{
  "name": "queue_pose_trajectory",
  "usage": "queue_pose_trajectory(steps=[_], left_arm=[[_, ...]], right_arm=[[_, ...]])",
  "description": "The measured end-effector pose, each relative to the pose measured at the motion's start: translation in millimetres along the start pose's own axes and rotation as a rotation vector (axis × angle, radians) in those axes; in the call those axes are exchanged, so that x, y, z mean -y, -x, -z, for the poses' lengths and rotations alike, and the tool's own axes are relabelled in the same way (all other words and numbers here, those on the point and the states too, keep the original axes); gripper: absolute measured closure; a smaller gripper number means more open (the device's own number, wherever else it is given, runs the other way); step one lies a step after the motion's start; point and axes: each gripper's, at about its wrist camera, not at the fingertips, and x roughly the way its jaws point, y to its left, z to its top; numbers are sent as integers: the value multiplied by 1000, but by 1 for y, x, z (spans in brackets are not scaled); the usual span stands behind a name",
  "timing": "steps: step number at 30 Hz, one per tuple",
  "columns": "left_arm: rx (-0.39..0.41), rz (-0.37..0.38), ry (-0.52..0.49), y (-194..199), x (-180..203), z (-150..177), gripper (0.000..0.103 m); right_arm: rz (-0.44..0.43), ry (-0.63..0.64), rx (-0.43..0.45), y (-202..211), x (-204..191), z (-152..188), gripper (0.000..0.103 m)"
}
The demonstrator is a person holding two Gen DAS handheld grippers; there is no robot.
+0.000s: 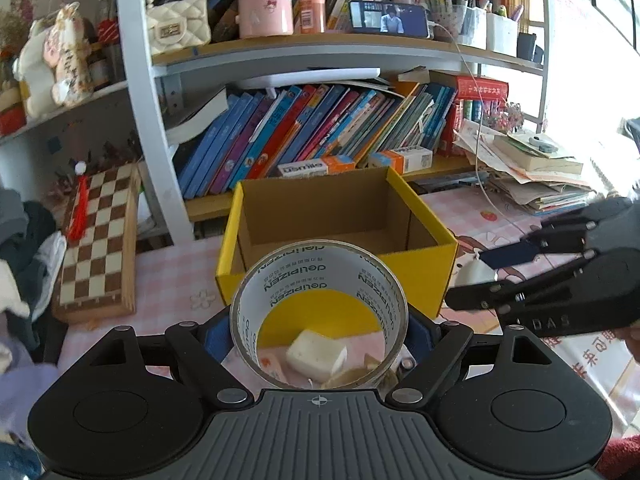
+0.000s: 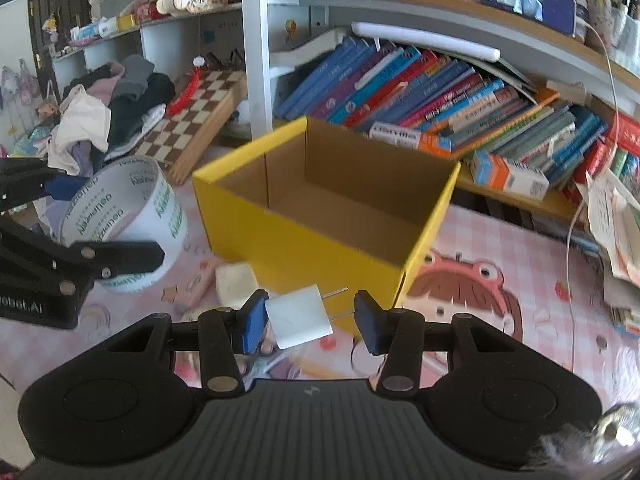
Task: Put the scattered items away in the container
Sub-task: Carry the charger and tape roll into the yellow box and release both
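Tape roll (image 1: 319, 312), "deliPIZEN" printed inside, clamped in left hand-held gripper (image 1: 320, 334), axis toward yellow box (image 1: 336, 272). Charger plug (image 2: 299, 316) held by right hand-held gripper (image 2: 306, 322), prongs pointing right.

Leaning books (image 1: 320, 132), chessboard (image 1: 96, 248), clothes heap (image 2: 116, 108)

I'm looking into a home study corner, likely a child's room. A white shelf (image 1: 140, 92) over the desk (image 2: 500, 280) is packed with leaning books (image 1: 320, 128), a plush toy (image 1: 56, 60), a quilted handbag (image 1: 178, 24) and pen cups (image 1: 480, 24). A phone (image 1: 390, 18) (playing a video) is propped on the upper shelf. The desk wears a pink cartoon cover, a chessboard (image 1: 100, 248) leans nearby, and clothes (image 2: 112, 112) lie heaped at one end.
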Motion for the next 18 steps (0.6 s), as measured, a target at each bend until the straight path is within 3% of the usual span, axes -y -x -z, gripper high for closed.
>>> queue_pose_trajectory(steps=[11, 18], left_arm=[[-13, -27, -29, -49, -13, -44, 19], [-58, -66, -43, -94, -24, -65, 19]], right_arm=[[30, 87, 59, -39, 27, -52, 58], [26, 131, 20, -82, 44, -76, 58]])
